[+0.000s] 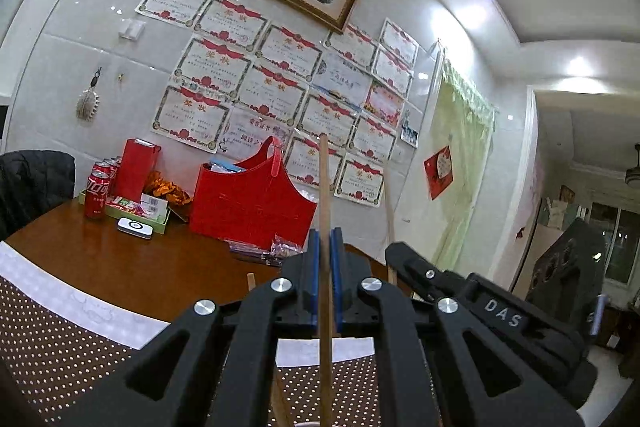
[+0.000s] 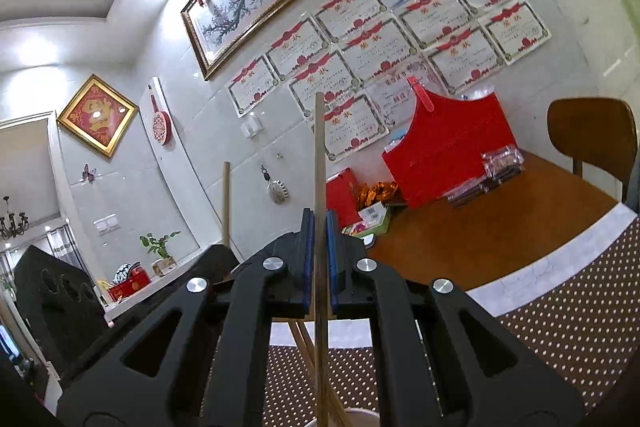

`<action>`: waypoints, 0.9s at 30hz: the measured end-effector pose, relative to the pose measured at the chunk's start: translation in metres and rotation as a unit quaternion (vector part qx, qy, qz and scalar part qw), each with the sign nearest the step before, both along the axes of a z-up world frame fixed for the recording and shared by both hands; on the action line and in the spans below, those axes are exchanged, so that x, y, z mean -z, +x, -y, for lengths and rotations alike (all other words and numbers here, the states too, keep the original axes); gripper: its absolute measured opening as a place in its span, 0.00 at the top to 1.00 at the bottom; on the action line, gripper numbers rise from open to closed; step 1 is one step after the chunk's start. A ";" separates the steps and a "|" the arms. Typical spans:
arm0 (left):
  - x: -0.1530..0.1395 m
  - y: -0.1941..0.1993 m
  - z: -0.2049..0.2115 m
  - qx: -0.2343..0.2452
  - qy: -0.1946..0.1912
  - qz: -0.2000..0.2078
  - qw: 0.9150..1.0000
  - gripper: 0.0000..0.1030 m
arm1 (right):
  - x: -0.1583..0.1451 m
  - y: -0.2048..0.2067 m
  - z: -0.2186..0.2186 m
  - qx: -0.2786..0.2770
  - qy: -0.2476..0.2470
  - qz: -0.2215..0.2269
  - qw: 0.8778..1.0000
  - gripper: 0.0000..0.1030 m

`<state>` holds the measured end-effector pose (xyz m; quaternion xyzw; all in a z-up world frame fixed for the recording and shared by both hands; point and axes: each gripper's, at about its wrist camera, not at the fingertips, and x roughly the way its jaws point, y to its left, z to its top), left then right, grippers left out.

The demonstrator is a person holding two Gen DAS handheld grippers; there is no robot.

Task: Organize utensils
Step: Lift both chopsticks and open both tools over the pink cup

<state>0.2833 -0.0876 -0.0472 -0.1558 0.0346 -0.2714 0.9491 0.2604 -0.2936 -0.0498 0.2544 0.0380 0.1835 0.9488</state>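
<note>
My left gripper (image 1: 325, 239) is shut on a wooden chopstick (image 1: 325, 195) that stands upright between its blue pads and runs down past the bottom of the view. My right gripper (image 2: 320, 223) is shut on another wooden chopstick (image 2: 319, 155), also upright. The right gripper's body (image 1: 480, 303) shows at the right of the left wrist view, with its chopstick (image 1: 387, 203) beside it. The left gripper's chopstick (image 2: 226, 203) shows at the left of the right wrist view. More chopsticks (image 2: 304, 343) lean below the right gripper, above a white rim (image 2: 360, 415).
A brown wooden table (image 1: 132, 267) carries a dotted brown mat (image 1: 60, 347), a red basket-shaped box (image 1: 252, 203), cola cans (image 1: 96, 195), a green tray with snacks (image 1: 140, 211) and plastic packets (image 1: 280, 247). A wooden chair (image 2: 592, 135) stands at the table's far side.
</note>
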 end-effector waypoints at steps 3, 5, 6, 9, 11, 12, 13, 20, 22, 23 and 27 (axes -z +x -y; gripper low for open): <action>0.003 0.002 0.002 -0.004 0.004 0.002 1.000 0.95 | 0.003 0.003 -0.004 0.004 -0.011 0.001 1.000 0.94; 0.008 0.006 0.003 -0.006 0.004 -0.006 1.000 0.95 | 0.007 0.005 -0.007 0.006 -0.020 -0.004 1.000 0.94; 0.013 0.010 0.004 -0.008 0.005 -0.014 1.000 0.95 | 0.010 0.007 -0.008 0.007 -0.024 -0.007 1.000 0.94; 0.023 0.013 0.008 -0.018 0.015 -0.021 1.000 0.95 | 0.019 0.012 -0.008 0.011 -0.030 -0.019 0.999 0.94; 0.028 0.015 0.011 -0.019 0.024 -0.026 0.999 0.95 | 0.023 0.015 -0.008 0.012 -0.033 -0.025 0.999 0.94; 0.030 0.014 0.012 -0.019 0.027 -0.026 0.999 0.95 | 0.024 0.016 -0.008 0.012 -0.033 -0.028 0.999 0.94; 0.031 0.014 0.013 -0.020 0.033 -0.026 0.999 0.95 | 0.027 0.017 -0.007 0.010 -0.034 -0.033 0.999 0.94; 0.035 0.009 0.011 -0.022 0.059 -0.033 0.997 0.94 | 0.032 0.019 -0.009 -0.016 -0.043 -0.069 0.997 0.89; 0.033 0.007 0.009 -0.024 0.063 -0.031 0.997 0.89 | 0.032 0.018 -0.006 -0.017 -0.036 -0.078 0.996 0.36; 0.031 0.006 0.008 -0.025 0.065 -0.029 0.997 0.81 | 0.030 0.015 -0.003 -0.012 -0.028 -0.074 0.997 0.23; 0.021 -0.004 0.000 -0.037 0.061 -0.019 0.997 0.45 | 0.018 0.002 0.002 0.004 -0.019 -0.054 0.998 0.15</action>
